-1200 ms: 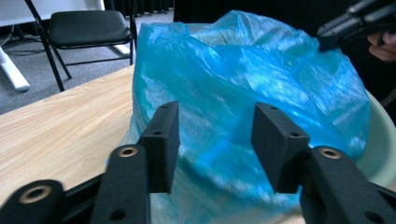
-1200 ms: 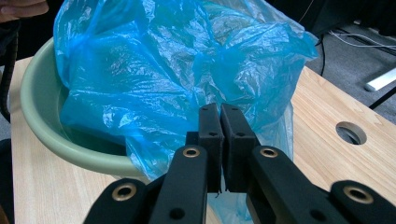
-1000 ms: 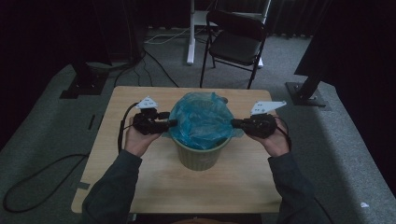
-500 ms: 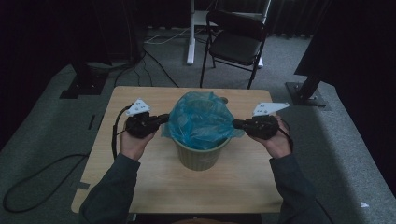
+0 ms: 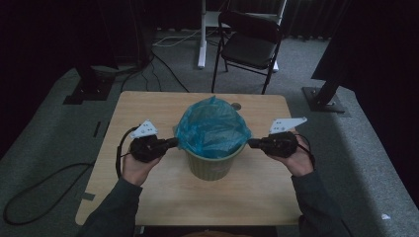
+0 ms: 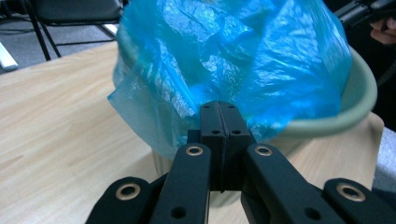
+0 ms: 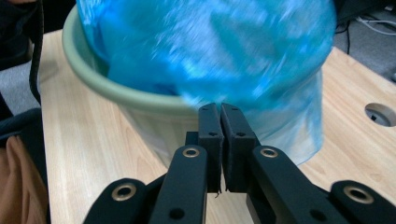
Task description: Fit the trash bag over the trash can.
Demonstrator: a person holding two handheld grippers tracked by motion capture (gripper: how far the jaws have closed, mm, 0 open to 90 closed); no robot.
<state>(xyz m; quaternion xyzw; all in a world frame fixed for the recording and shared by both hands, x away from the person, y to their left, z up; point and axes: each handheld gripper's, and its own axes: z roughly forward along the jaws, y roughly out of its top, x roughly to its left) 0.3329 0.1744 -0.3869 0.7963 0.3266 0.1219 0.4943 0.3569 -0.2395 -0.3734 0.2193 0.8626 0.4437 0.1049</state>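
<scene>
No readable text, labels, brand names, numbers or signs appear in any view. The blue bag (image 5: 212, 129), the green bin (image 5: 213, 165), the wooden worktop (image 5: 148, 106), and the black fingers (image 6: 219, 126) of both grippers carry no lettering; only plain brass-ringed screw holes mark the gripper arms.

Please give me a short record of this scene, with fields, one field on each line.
work in hand: fitting a blue bag into a green bin
bin place: middle of the wooden table
bag state: bulges above the rim, hangs over it on both sides
left gripper: shut on the bag's edge
right gripper: shut on the bag's edge
behind the table: black folding chair
</scene>
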